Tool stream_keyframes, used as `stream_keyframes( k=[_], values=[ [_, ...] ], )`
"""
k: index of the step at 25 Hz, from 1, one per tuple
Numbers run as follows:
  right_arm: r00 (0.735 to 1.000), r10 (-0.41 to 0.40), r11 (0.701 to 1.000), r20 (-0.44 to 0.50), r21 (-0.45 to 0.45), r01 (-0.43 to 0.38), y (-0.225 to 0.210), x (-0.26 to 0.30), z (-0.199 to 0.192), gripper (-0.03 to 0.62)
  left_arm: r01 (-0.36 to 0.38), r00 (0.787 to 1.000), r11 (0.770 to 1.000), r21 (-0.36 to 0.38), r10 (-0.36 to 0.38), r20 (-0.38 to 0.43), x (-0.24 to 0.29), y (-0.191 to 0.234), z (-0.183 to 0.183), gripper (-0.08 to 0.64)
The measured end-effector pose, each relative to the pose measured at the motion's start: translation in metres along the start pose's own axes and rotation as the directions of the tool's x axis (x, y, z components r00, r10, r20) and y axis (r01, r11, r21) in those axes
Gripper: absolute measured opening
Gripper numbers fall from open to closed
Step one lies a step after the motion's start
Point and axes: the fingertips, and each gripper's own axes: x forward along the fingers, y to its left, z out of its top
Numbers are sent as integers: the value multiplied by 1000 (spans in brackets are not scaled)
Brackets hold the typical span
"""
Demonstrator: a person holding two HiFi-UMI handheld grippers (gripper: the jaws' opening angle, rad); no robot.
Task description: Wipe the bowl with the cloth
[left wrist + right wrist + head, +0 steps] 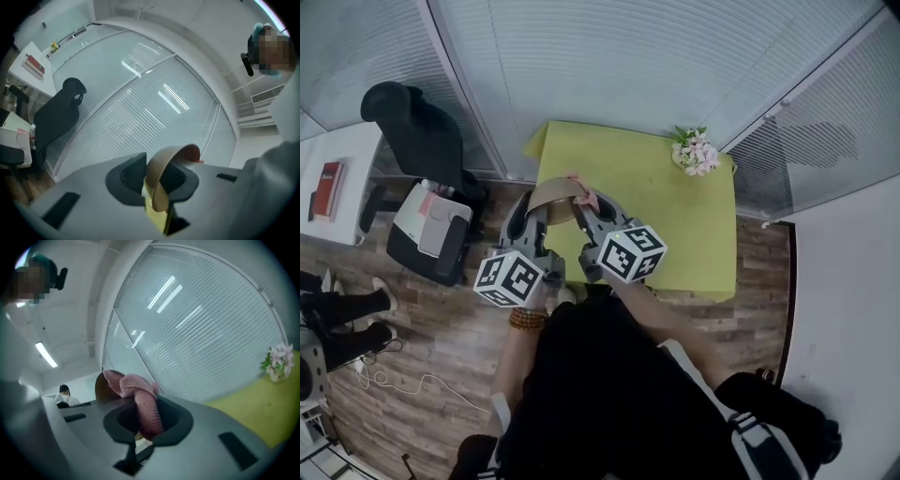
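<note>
A tan bowl (551,194) is held up on its edge over the near left corner of the yellow-green table (675,225). My left gripper (531,202) is shut on the bowl's rim. In the left gripper view, the bowl (168,161) stands on edge between the jaws of the left gripper (157,180). A pink waffle-weave cloth (584,197) is pinched in my right gripper (587,210), with its free end against the bowl. In the right gripper view, the cloth (140,399) rises out of the right gripper (146,423), and the bowl (100,387) shows behind it.
A small vase of pink flowers (696,150) stands at the table's far right corner. A black office chair (422,141) and a white desk with a red book (328,187) are to the left. Glass walls with blinds stand beyond the table. A seated person's legs (347,314) show at far left.
</note>
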Motion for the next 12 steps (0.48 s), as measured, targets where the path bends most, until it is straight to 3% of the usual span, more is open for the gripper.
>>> stream_keyframes(
  k=[4,8,9,10,12],
  values=[
    [998,25,979,-52,202,-14,-11,-1,-14,23,1,1000,1000,-17,-1,-1,3,0,-7,60],
    [990,85,917,-116,398,-32,-22,-1,-27,23,59,998,998,-20,-60,-29,11,0,-17,66],
    [988,86,918,-129,395,-29,-28,-3,-27,23,97,994,995,13,-96,-61,16,-4,-23,81],
    [988,73,938,-139,346,-20,-36,-6,-23,23,140,985,988,65,-132,-110,21,-10,-33,98],
    [989,5,991,-148,131,14,-49,-15,-8,20,209,959,957,203,-160,-232,29,-23,-53,140]
  ],
)
